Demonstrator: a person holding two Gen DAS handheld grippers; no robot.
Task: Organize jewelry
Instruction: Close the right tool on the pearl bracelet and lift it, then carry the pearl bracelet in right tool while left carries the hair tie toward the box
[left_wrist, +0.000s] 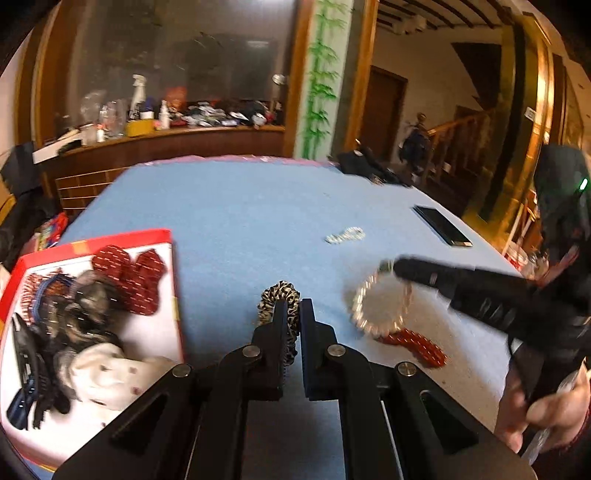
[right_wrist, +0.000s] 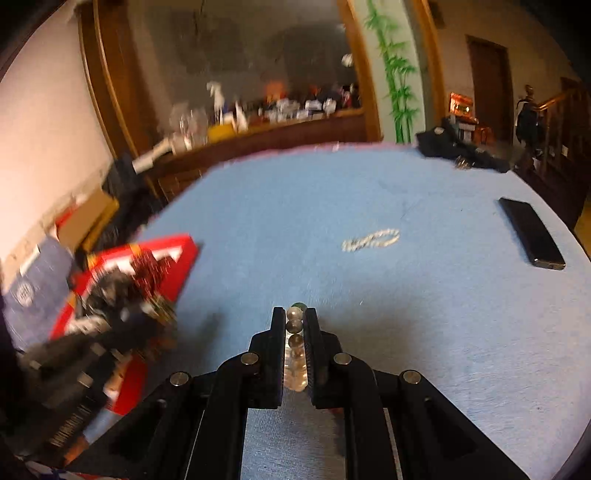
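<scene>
Nearest the left lens: left gripper (left_wrist: 291, 306), jaws clenched on a leopard scrunchie (left_wrist: 277, 295), loop standing up past the tips, above the blue table (left_wrist: 240, 206). Box (left_wrist: 173, 280) just to the left, red rim, white floor, already crowded with hair clips and scrunchies.

Right gripper (right_wrist: 294, 314): jaws clenched on a clear bead bracelet (right_wrist: 294, 354), beads stacked in the gap; in the left view the rest of the loop hangs from the tips over the table, blurred. Red bead bracelet (left_wrist: 417, 343) flat on the table just beneath that loop. Silver chain (right_wrist: 371, 240) farther out, alone. Phone (right_wrist: 532, 236) near the right edge.

Risks, judged:
- Smooth round beads between flat pads; likely to roll out on a quick swing, and the blur suggests speed.
- Hanging loop near the red bracelet; could snag and drag it.
- Both grippers probably bound for one box; collision over the rim possible.
- Scrunchie soft, pinched by one fold; could catch on the rim or land on the heap and spill out.
</scene>
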